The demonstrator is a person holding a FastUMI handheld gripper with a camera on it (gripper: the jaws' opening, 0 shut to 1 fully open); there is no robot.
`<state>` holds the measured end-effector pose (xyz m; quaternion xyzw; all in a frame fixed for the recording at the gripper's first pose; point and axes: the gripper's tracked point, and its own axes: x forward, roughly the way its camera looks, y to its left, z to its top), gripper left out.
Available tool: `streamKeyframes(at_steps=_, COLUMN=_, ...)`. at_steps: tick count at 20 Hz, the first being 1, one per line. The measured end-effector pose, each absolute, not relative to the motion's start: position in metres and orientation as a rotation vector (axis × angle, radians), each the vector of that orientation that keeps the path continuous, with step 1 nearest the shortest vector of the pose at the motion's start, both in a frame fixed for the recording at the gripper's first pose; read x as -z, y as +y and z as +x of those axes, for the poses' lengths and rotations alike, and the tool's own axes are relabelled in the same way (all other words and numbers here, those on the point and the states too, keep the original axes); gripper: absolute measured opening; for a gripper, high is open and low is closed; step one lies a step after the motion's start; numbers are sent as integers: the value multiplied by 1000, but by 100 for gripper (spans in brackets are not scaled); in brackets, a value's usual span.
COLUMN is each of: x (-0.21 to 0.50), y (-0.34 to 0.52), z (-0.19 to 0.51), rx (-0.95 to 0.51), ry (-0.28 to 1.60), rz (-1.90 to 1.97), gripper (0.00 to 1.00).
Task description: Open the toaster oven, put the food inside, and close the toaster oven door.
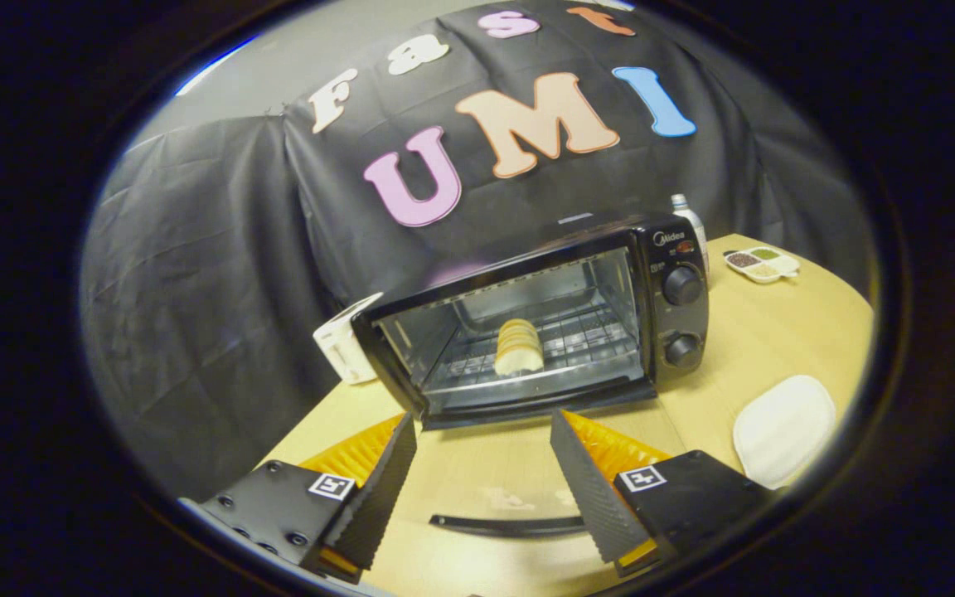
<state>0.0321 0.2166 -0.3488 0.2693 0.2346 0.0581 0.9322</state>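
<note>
Our claw hangs open and empty above the toaster oven's lowered door, its handle between the fingers. The food sits on the rack inside (near the front). If we lift the door unevenly, it may slip.
</note>
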Motion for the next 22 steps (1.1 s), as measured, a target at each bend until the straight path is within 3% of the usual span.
streamKeyframes(at_steps=10, x=380, y=242, z=-56, rx=-155, ry=571, rz=477, gripper=99)
streamKeyframes(at_steps=22, x=440, y=257, z=-52, rx=-121, ry=719, rz=459, gripper=98)
